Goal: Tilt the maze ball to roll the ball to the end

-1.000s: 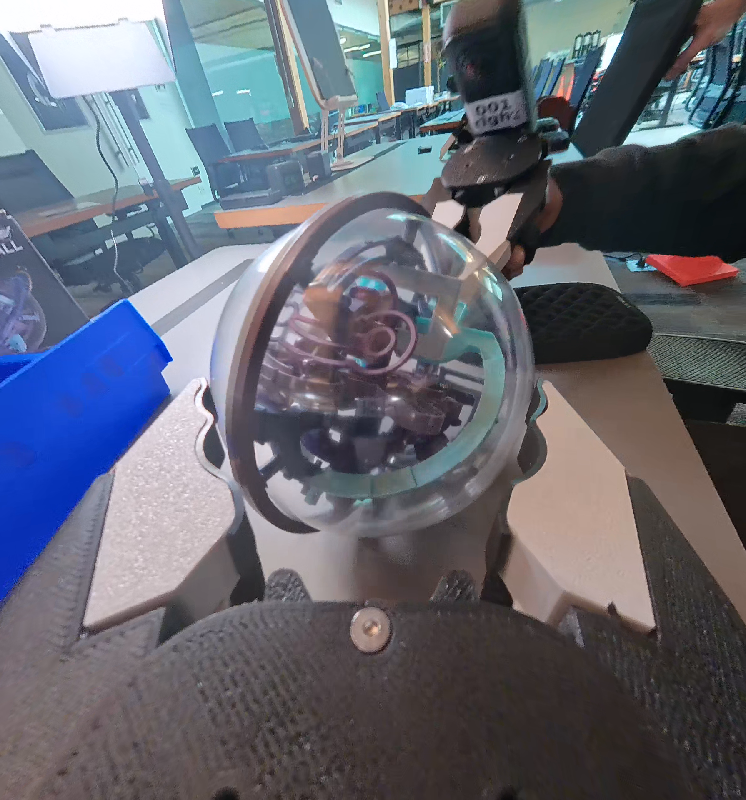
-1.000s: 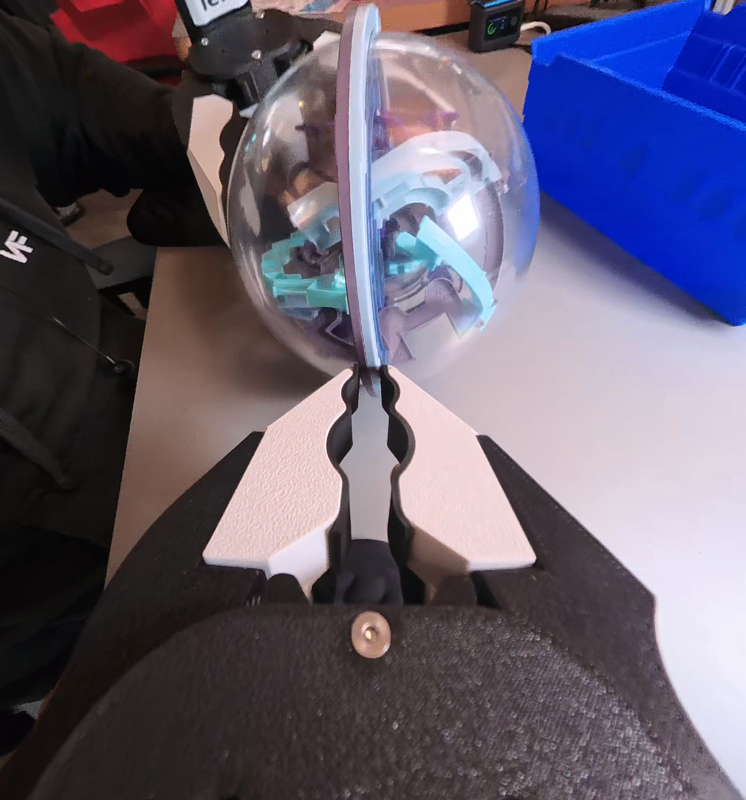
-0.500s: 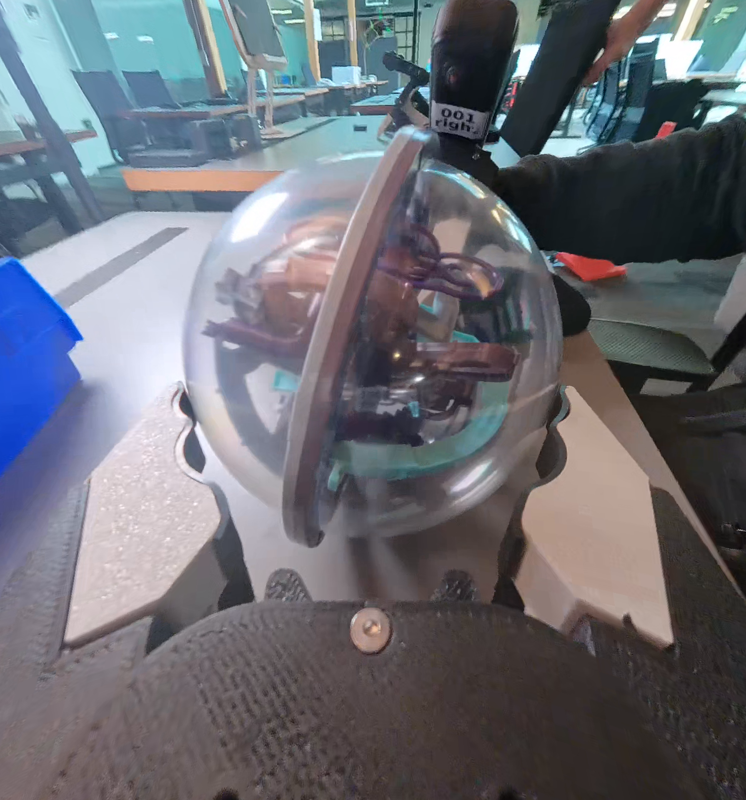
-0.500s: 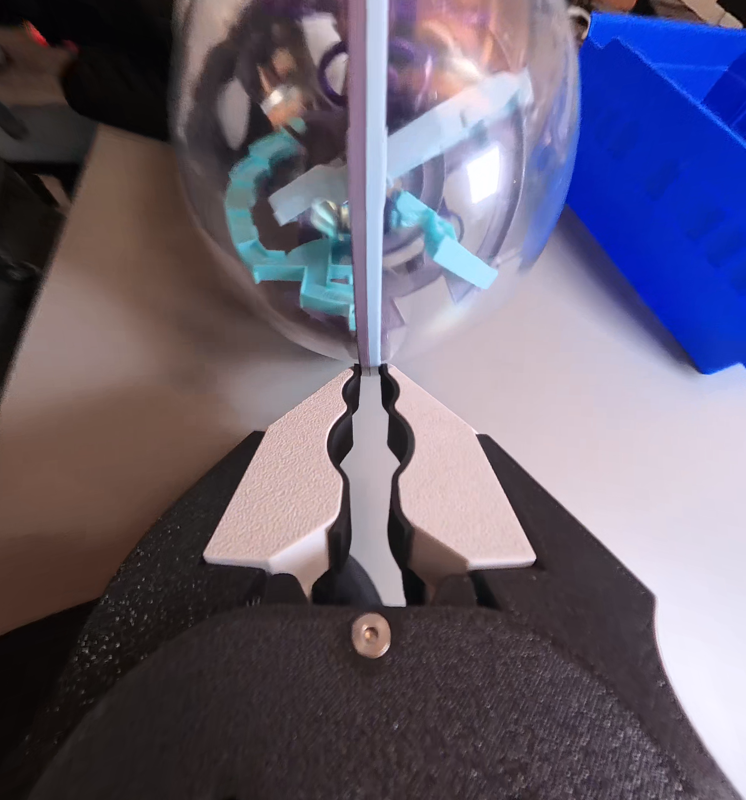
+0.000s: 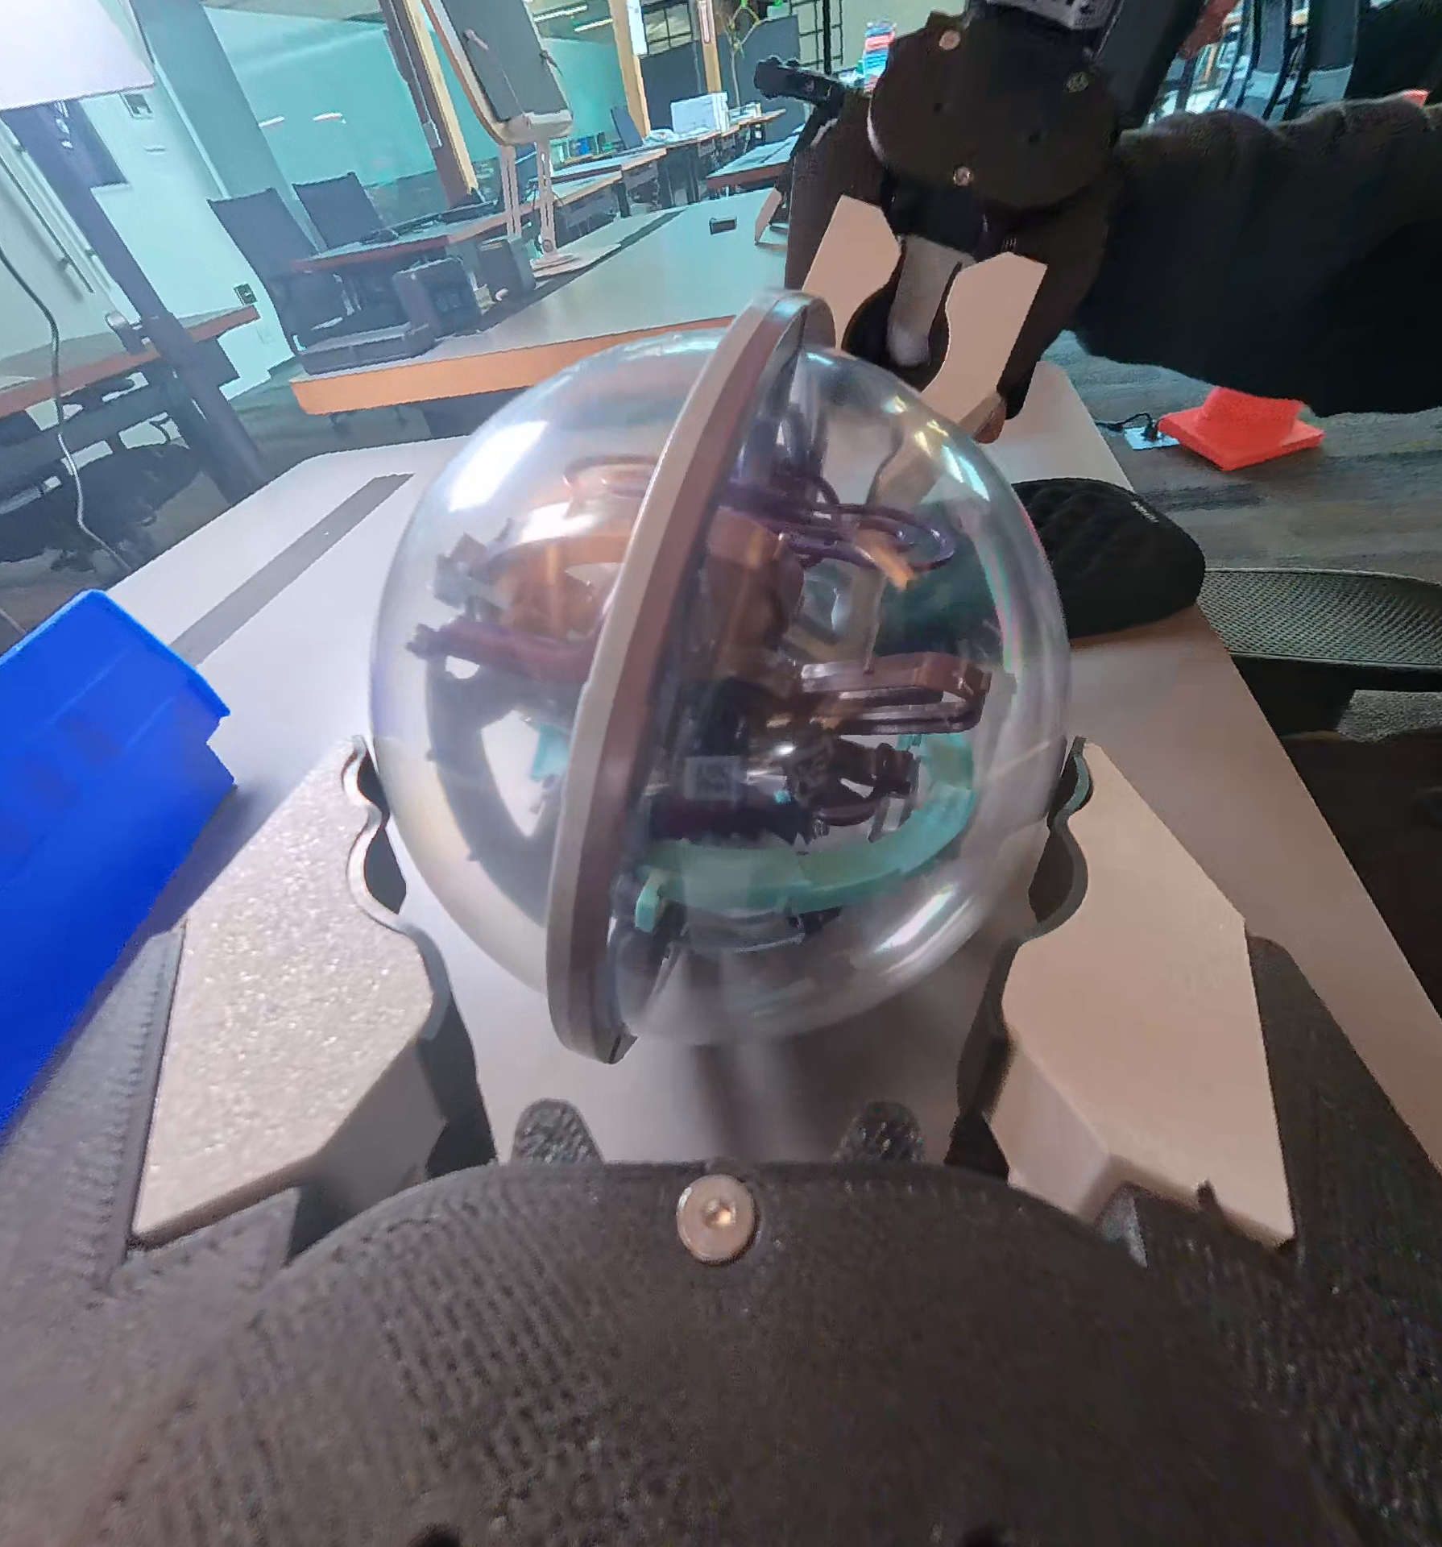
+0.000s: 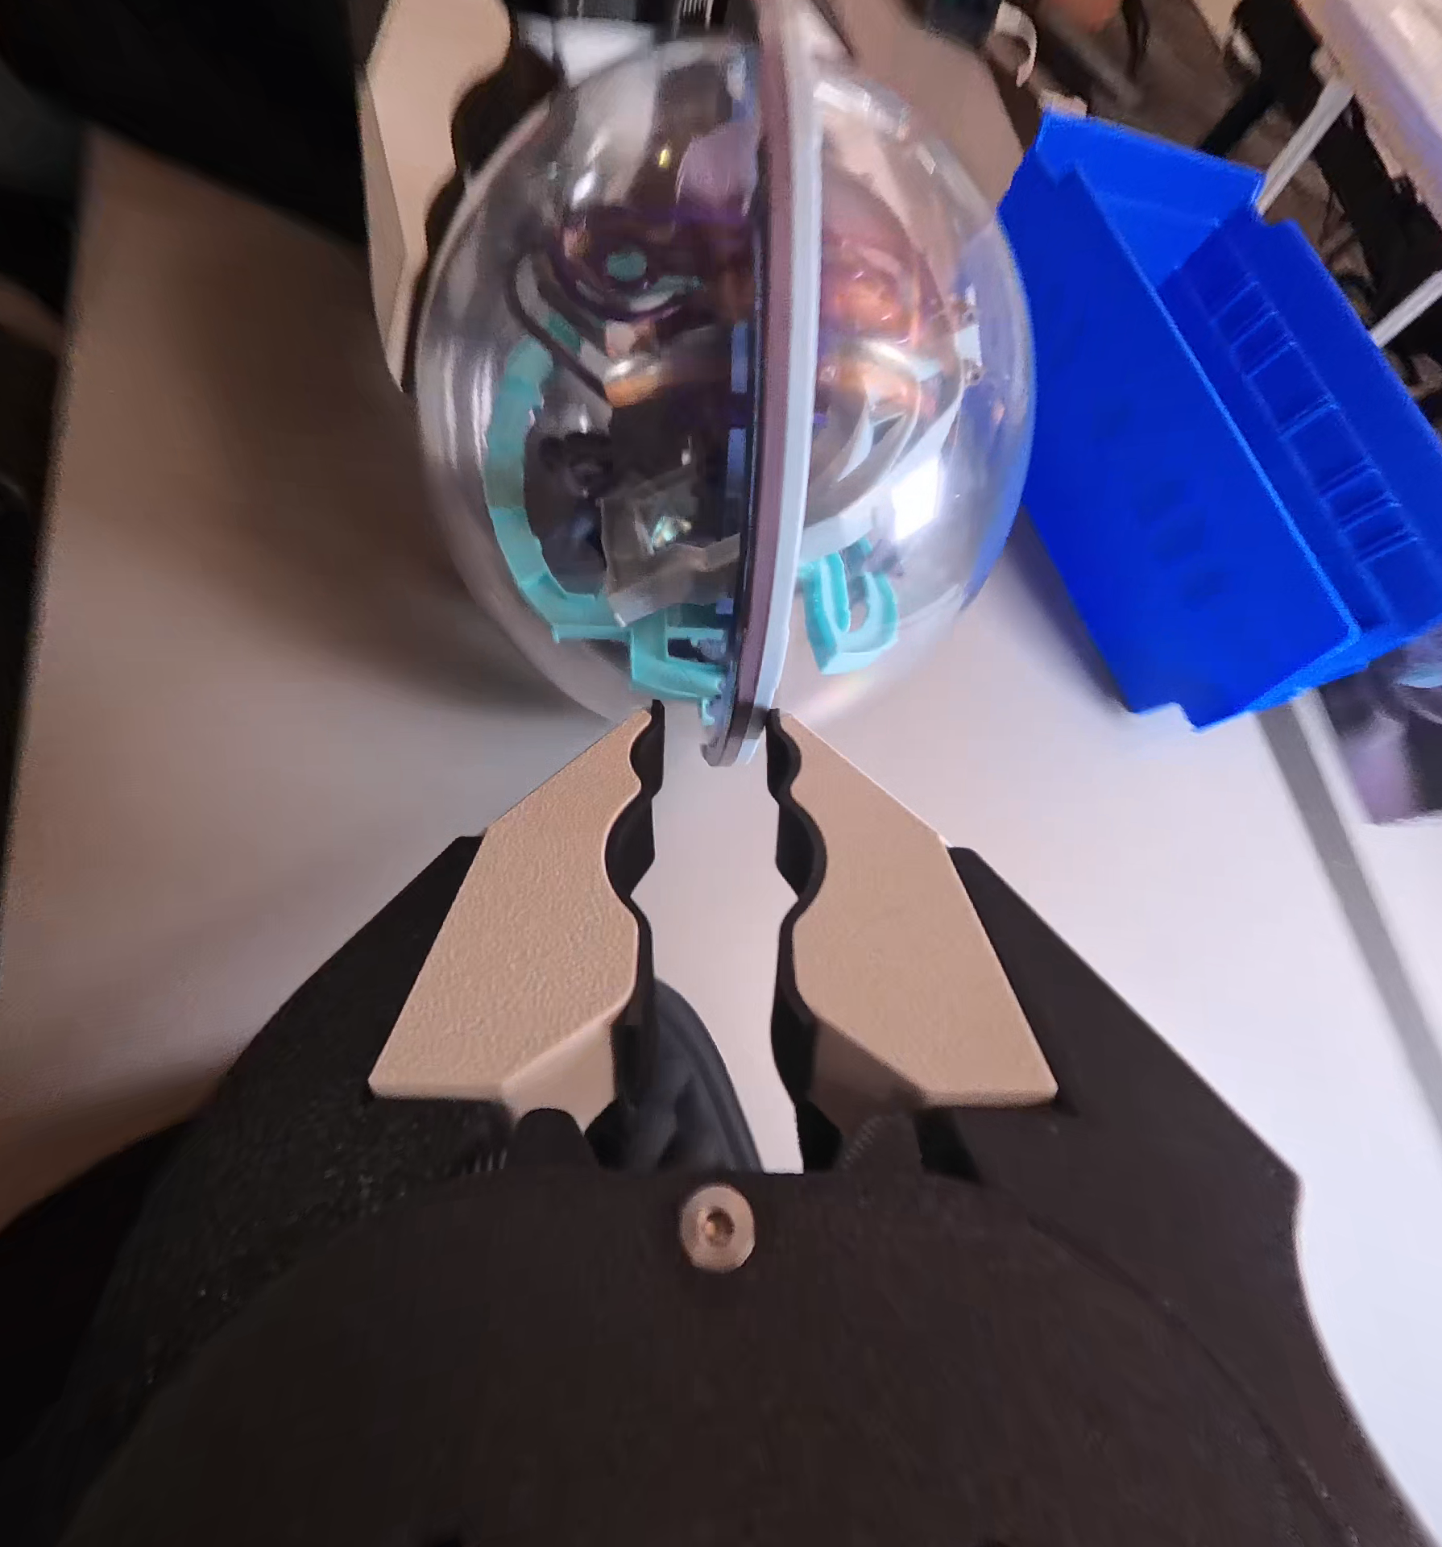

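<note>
Maze ball: clear sphere with a grey seam ring around its middle, purple, brown and teal tracks inside; the small rolling ball itself cannot be picked out. It sits between the widely spread fingers of the left gripper, above a pale table; both dark pads lie against the sphere's flanks, left and right, so the left gripper carries it. The seam ring runs tilted from upper right to lower left in the left wrist view. Right gripper faces the ball from the opposite side; its fingers stand narrowly parted around the edge of the seam ring. The right-hand pad sits at the ring's rim, while the left-hand pad shows a clear gap to it, so this is no clamp. In the left wrist view the right gripper shows behind the top of the sphere, carried by a dark sleeve. A blue bin stands on the table just beside the ball. Frame edges blurred.
</note>
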Demonstrator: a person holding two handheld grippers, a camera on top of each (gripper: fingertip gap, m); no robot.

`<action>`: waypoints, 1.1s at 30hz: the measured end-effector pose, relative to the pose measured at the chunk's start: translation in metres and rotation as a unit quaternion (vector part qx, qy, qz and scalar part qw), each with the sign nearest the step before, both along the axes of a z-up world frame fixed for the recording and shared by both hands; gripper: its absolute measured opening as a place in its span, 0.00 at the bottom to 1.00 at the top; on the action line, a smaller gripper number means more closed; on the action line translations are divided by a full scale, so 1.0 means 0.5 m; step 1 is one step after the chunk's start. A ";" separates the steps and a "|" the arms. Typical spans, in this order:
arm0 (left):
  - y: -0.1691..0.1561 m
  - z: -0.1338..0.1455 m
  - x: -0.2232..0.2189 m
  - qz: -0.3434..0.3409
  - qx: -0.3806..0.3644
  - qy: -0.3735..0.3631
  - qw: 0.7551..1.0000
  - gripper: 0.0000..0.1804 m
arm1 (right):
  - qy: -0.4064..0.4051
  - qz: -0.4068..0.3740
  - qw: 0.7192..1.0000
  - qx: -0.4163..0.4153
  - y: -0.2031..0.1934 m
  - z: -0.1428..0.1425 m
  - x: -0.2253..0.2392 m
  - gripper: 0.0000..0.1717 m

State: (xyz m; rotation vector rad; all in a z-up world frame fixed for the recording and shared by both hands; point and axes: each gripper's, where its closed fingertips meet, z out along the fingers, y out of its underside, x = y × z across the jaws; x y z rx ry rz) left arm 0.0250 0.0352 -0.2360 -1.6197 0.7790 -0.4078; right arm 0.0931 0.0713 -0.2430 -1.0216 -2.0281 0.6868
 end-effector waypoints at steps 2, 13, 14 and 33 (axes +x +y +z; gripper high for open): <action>0.002 0.002 0.003 0.001 0.004 0.006 1.000 0.84 | -0.009 -0.004 0.999 0.031 0.009 -0.003 0.001 0.10; -0.003 0.024 0.010 0.000 0.022 0.016 1.000 0.83 | 0.004 0.027 1.000 0.001 0.006 0.007 -0.001 0.04; -0.001 0.025 0.011 0.002 0.020 0.013 1.000 0.82 | 0.005 0.028 1.000 -0.003 0.009 0.006 0.000 0.04; 0.018 0.006 -0.006 -0.088 -0.097 -0.060 0.990 0.80 | 0.017 0.044 0.985 -0.164 0.034 -0.030 0.001 0.04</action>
